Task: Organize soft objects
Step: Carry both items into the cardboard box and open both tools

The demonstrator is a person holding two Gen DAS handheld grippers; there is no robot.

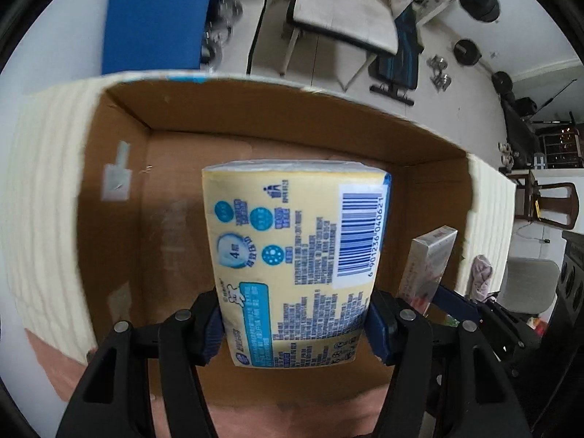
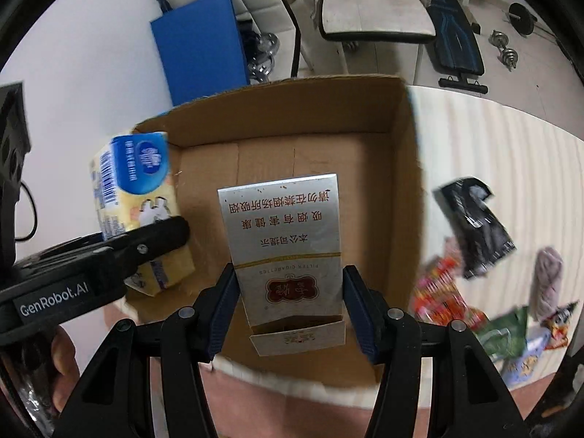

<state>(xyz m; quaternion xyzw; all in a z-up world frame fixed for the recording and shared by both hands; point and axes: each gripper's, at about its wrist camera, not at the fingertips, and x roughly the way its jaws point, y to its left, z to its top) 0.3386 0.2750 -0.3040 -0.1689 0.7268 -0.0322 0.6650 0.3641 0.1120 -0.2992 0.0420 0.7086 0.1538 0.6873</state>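
Both grippers hold packs over the open cardboard box [image 1: 120, 189].
Left gripper [image 1: 295, 323] jaws pinch the yellow tissue pack [image 1: 292, 255]; right gripper [image 2: 290, 310] jaws pinch the silver cigarette pack [image 2: 288, 252]. Snack packets [image 2: 471, 292] lie on the bench [image 2: 492, 153] beside the box.

One tissue pack [image 1: 295, 262], one cigarette box [image 2: 288, 252], perhaps five loose packets [image 2: 474, 226].

A soft yellow plastic-wrapped tissue pack with blue print and a barcode [image 1: 295, 262] is clamped between the blue pads of the left gripper [image 1: 295, 323] above an open brown cardboard box [image 1: 120, 219]. A silver cigarette carton [image 1: 429, 266] is seen just to its right.
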